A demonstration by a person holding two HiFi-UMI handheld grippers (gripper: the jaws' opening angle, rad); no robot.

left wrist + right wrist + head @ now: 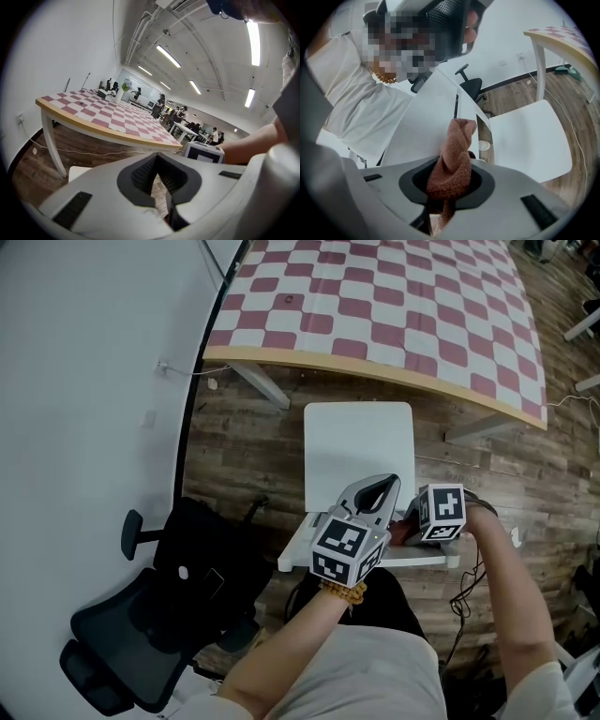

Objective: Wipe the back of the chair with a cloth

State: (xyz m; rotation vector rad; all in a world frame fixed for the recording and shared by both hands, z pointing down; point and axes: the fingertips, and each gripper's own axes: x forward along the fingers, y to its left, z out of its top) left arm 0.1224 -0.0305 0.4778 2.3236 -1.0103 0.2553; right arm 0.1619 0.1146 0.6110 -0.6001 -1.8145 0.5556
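1. Long table with a red-and-white chequered top (394, 306) and white legs. It stands on the dark wooden plank floor (244, 446), beyond the chair.

2. Plain white chair with a smooth, hard seat and back (356, 451). The seat is tucked toward the table. The top edge of the back runs just in front of the person, and both tools are at it. From the right gripper view the back is a flat, pale, unmarked panel (426, 126).

3. Black swivel office chair with armrests (122, 652), against the white wall to the person's left. A black bag (202, 568) is slumped on it.

4. Left gripper, grey-white with a marker cube (382, 487). It hovers over the top of the chair back. Its dark ribbed jaws are brought together at the tips, with nothing between them (157, 157).

5. Right gripper, same make (412, 526), close beside the left one. Its jaws are clamped on the cloth (452, 173).

6. Small terracotta-pink cloth of coarse knitted weave (457, 150). It is bunched into a twisted roll that stands up out of the right jaws. Its free end lies against the white back panel near the panel's edge. From above only a reddish scrap (397, 533) shows, between the two marker cubes at the top of the back.
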